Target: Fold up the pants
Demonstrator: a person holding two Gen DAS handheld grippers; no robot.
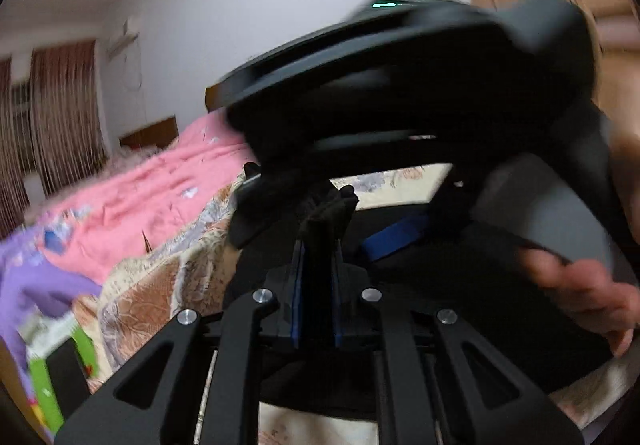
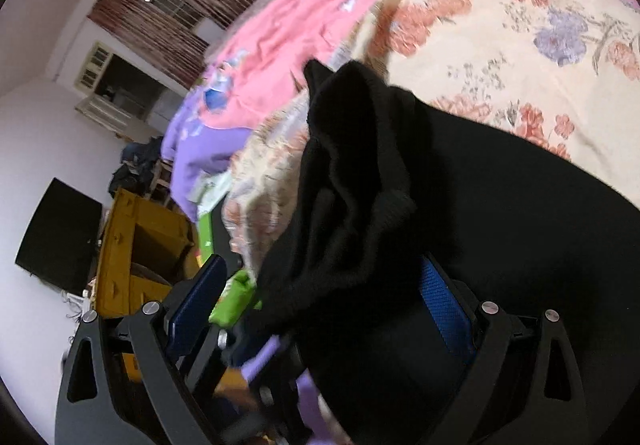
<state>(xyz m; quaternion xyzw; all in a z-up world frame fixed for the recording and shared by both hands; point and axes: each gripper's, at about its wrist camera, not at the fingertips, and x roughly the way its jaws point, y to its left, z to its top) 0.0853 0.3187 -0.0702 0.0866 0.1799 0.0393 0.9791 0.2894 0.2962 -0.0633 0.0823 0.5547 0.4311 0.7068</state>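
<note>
Left wrist view: my left tongs (image 1: 318,241) are pressed together on a fold of the black pants (image 1: 400,305), a tuft of the cloth poking out just past the tips. The rest of the pants spreads out ahead of and to the right of these tongs, lying on the flowered bedspread (image 1: 168,277). Above and beyond them, blurred, I see my right tongs (image 1: 394,239) and the bare hand (image 1: 588,297) that carries them, one blue pad showing against the dark cloth.

In the right wrist view the right tongs (image 2: 324,297) stand spread wide, the left pad (image 2: 196,301) clear of the cloth and the right pad (image 2: 444,305) touching or just beside it. A bunched heap of pants (image 2: 360,185), with what looks like a ribbed cuff or waistband at its edge, rises between and ahead of the pads. These tongs are not pinching anything as far as I can see. Beyond the heap lie the bedspread (image 2: 500,45) and, further off, a pink quilt (image 2: 300,13).

My judgement is that the fold is only partway along. The cloth is lumped and lifted, not flat, and I see no clean crease or tidy stack anywhere. One end is held up by the left tongs; what remains is for the right tongs to take a matching grip, carry the held part over, lay it down squarely and smooth the bunching. How many folds are already made I cannot tell, since the black cloth hides its own layers.
</note>
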